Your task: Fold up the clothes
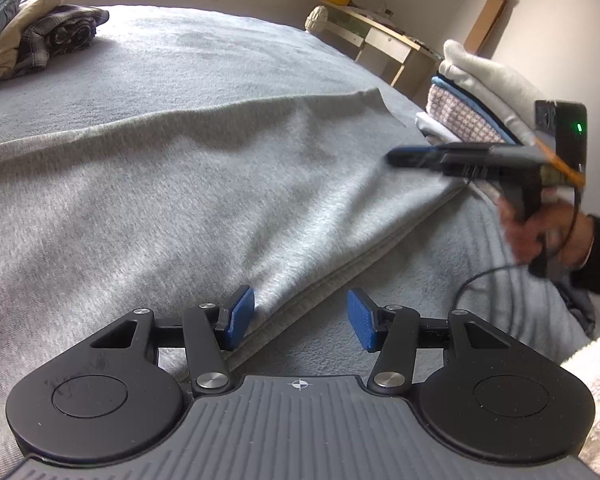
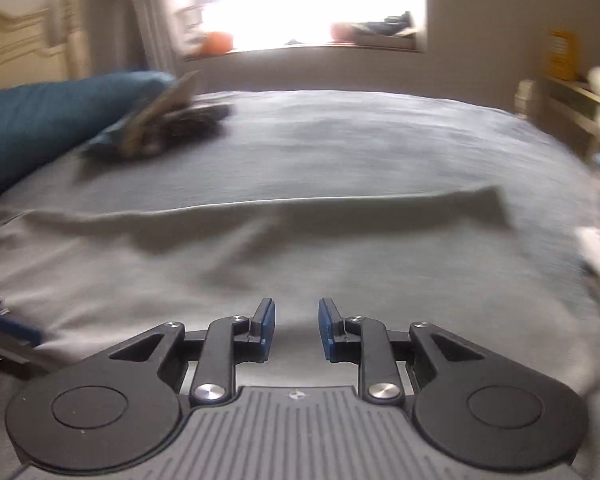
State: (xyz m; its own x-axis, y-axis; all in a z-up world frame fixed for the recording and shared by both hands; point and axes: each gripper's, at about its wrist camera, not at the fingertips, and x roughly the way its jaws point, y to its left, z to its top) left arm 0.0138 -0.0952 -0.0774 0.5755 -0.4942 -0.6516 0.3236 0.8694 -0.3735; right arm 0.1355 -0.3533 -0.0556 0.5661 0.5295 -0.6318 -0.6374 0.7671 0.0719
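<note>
A light grey garment (image 1: 204,184) lies spread on the bed, folded over, with its doubled edge running diagonally toward the left gripper. My left gripper (image 1: 300,318) is open just above that edge; its left pad (image 1: 240,316) is over the cloth and nothing is pinched. In the left wrist view the right gripper (image 1: 396,156), held by a hand (image 1: 540,232), hovers over the garment's right side. In the blurred right wrist view the right gripper (image 2: 296,328) stands over the grey garment (image 2: 300,256), its jaws narrowly apart and empty.
A stack of folded clothes (image 1: 480,96) sits at the bed's right edge. A pile of unfolded clothes (image 1: 40,36) lies at the far left beside a blue pillow (image 2: 40,120). Beyond the bed stands a wooden desk (image 1: 380,36). The grey blanket (image 1: 204,60) covers the bed.
</note>
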